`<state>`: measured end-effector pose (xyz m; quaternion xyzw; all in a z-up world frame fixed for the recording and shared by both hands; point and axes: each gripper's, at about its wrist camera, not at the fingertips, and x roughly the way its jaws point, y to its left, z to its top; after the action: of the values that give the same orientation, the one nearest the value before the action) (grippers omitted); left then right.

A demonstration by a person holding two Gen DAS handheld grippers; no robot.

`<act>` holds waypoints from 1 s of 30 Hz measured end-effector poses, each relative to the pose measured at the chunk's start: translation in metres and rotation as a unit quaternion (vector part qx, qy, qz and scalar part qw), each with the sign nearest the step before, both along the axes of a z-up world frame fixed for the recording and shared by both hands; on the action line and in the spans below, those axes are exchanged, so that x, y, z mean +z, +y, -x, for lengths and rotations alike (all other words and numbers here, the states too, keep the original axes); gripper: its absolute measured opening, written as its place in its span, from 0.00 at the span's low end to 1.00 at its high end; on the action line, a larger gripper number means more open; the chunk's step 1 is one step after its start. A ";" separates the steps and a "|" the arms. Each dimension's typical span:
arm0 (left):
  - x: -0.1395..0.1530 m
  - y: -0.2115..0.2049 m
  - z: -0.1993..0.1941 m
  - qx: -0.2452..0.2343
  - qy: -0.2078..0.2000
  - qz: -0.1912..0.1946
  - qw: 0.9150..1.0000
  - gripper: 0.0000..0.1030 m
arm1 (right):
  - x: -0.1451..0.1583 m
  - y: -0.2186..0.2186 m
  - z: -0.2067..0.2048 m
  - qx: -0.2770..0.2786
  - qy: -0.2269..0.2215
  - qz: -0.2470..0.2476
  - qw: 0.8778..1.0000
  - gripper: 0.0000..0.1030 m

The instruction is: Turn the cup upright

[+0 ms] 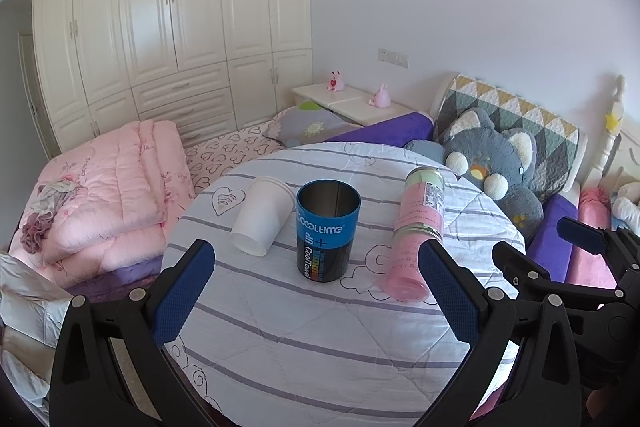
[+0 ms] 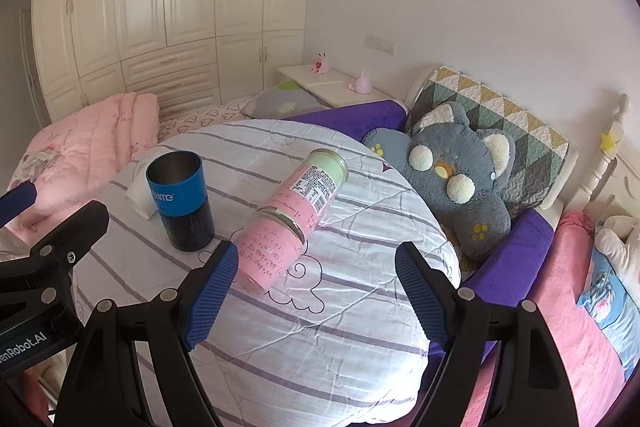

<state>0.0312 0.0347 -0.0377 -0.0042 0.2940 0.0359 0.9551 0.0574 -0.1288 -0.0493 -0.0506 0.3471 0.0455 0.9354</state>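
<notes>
A home bedroom: cream panelled wardrobe (image 1: 168,11), folded pink quilt (image 1: 116,187), grey plush toy (image 2: 460,171) against the quilted headboard (image 2: 500,123).

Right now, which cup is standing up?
The blue and black metal cup stands upright, mouth open upward. The white paper cup and the pink cup lie on their sides.

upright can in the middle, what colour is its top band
Bright blue band on the upright can, black below; clearest in the left wrist view.
</notes>
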 end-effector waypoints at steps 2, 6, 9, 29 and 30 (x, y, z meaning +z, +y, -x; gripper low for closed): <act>0.000 0.000 0.000 0.000 0.000 0.000 1.000 1.00 | 0.000 0.000 0.000 0.000 0.000 0.001 1.000 0.80; -0.002 0.002 -0.001 0.000 0.002 -0.001 1.000 1.00 | -0.001 0.001 -0.001 0.001 0.003 0.001 1.000 0.80; -0.003 0.003 -0.001 0.001 0.002 0.000 1.000 1.00 | -0.002 0.003 -0.001 0.002 0.005 0.002 1.000 0.80; -0.007 0.018 -0.008 0.016 0.000 0.000 1.000 1.00 | -0.010 0.015 -0.016 0.026 0.025 -0.020 0.999 0.80; -0.007 0.021 -0.008 0.017 0.001 -0.001 1.000 1.00 | -0.010 0.016 -0.017 0.029 0.026 -0.023 0.999 0.80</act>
<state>0.0396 0.0557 -0.0446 -0.0083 0.2951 0.0523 0.9540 0.0746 -0.1125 -0.0594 -0.0384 0.3688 0.0821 0.9251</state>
